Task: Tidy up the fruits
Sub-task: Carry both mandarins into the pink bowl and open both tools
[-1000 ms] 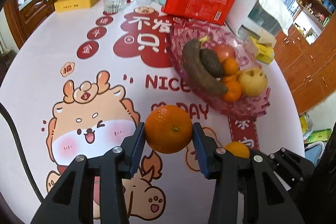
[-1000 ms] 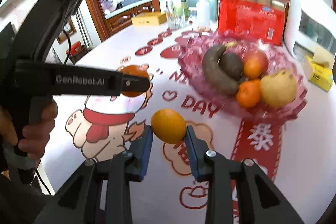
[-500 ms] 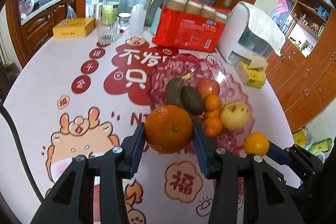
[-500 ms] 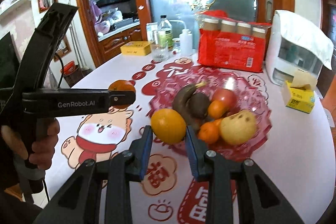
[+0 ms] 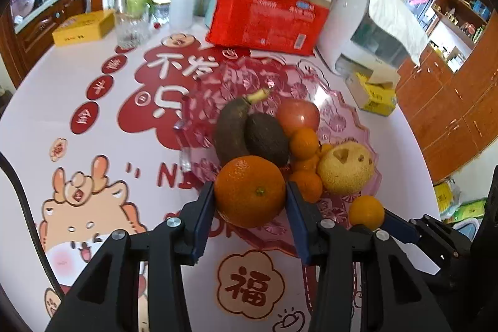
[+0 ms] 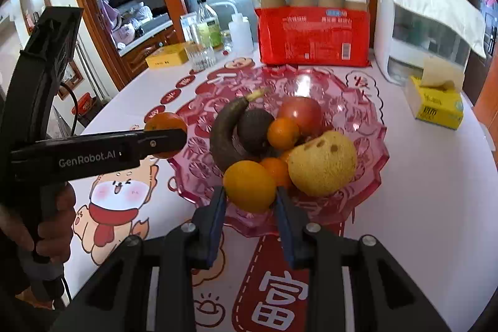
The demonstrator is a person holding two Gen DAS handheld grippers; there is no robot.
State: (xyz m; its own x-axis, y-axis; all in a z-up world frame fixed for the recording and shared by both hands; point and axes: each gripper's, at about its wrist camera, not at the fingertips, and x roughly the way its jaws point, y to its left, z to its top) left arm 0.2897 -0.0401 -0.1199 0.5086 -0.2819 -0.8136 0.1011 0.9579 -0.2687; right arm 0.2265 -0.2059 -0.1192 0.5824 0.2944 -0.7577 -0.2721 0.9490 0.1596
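Observation:
My left gripper (image 5: 250, 198) is shut on a large orange (image 5: 250, 191) and holds it above the near edge of the pink glass fruit bowl (image 5: 202, 101). My right gripper (image 6: 250, 201) is shut on a smaller yellow-orange fruit (image 6: 250, 185) over the bowl's front rim (image 6: 367, 126). The bowl holds a dark banana (image 6: 222, 139), an avocado (image 6: 255, 129), a red apple (image 6: 300, 111), small tangerines (image 6: 282, 133) and a pale pear (image 6: 322, 162). The left gripper and its orange also show in the right wrist view (image 6: 166, 131), left of the bowl.
Behind the bowl stand a red drink pack (image 6: 312, 36), a white appliance (image 6: 420, 30), a yellow tissue box (image 6: 435, 101), bottles and a glass (image 6: 204, 52), and a yellow box (image 5: 82, 27). The table edge (image 6: 485, 145) runs close on the right.
Both grippers have moved forward with their fruit, from above the printed tablecloth to the bowl's near rim. The bowl now looks closer and larger in both views.

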